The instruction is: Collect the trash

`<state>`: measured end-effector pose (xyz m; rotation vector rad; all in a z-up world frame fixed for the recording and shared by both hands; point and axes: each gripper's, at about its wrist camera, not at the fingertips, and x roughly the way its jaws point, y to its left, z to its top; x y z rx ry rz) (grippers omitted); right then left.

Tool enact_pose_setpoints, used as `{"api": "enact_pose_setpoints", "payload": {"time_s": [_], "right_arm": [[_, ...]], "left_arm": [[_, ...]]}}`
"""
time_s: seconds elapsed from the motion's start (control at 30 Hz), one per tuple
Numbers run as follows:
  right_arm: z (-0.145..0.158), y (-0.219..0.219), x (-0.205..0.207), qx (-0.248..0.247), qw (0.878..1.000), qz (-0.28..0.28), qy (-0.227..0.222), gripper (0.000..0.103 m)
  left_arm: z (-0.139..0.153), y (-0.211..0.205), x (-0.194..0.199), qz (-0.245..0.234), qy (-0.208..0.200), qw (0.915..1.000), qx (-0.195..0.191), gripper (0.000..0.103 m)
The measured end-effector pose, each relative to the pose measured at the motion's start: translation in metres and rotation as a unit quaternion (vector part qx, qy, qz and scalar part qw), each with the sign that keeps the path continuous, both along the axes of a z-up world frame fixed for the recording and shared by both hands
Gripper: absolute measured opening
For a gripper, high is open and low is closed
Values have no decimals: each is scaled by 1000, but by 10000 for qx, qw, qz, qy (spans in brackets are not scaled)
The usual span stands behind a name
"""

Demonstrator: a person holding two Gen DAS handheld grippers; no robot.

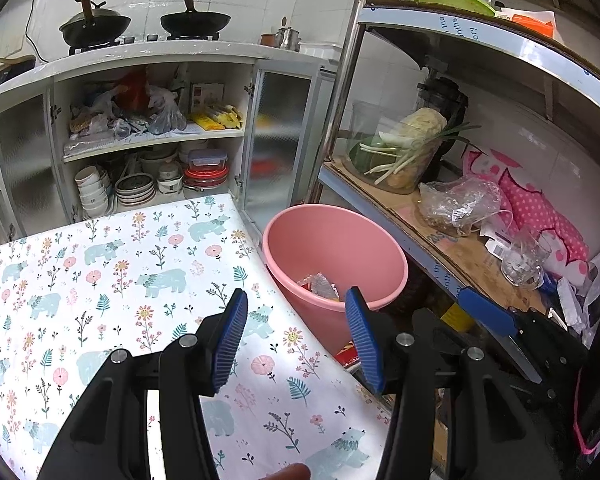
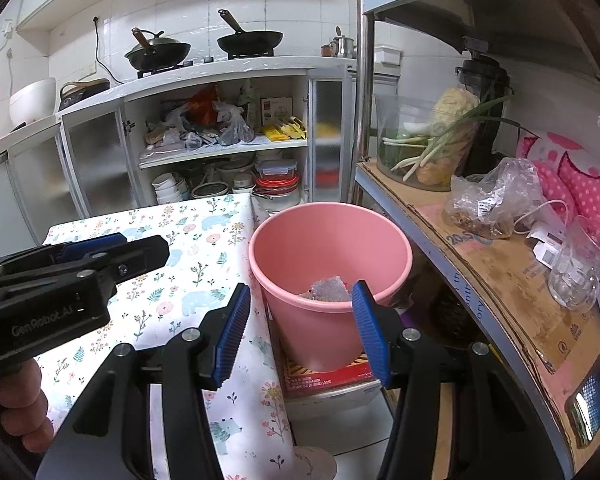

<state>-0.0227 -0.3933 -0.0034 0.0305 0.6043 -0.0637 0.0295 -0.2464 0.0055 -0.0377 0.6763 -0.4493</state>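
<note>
Right wrist view: round pink plastic bucket (image 2: 330, 276) holds crumpled clear wrapper trash (image 2: 328, 290).
Left gripper (image 1: 296, 300) and right gripper (image 2: 300, 294) gape apart, both empty, touching nothing.

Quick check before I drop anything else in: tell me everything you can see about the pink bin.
The pink bin is a round, smooth, plastic-looking bucket with a rolled rim, tapering toward its base. It stands upright and open, without a lid, between the floral-clothed table and the metal shelf rack, resting on a red printed box. Inside, near the bottom, lies crumpled clear and silvery trash; the rest looks empty. Neither gripper touches it.
</note>
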Motion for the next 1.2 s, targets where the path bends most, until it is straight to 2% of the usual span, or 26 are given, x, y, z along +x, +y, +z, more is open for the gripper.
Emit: {"api": "enact_pose_setpoints", "payload": {"time_s": [1.2], "right_arm": [[-3, -9, -8, 131, 9998, -110, 39, 54]], "left_arm": [[3, -9, -13, -177, -159, 9996, 148, 50]]}}
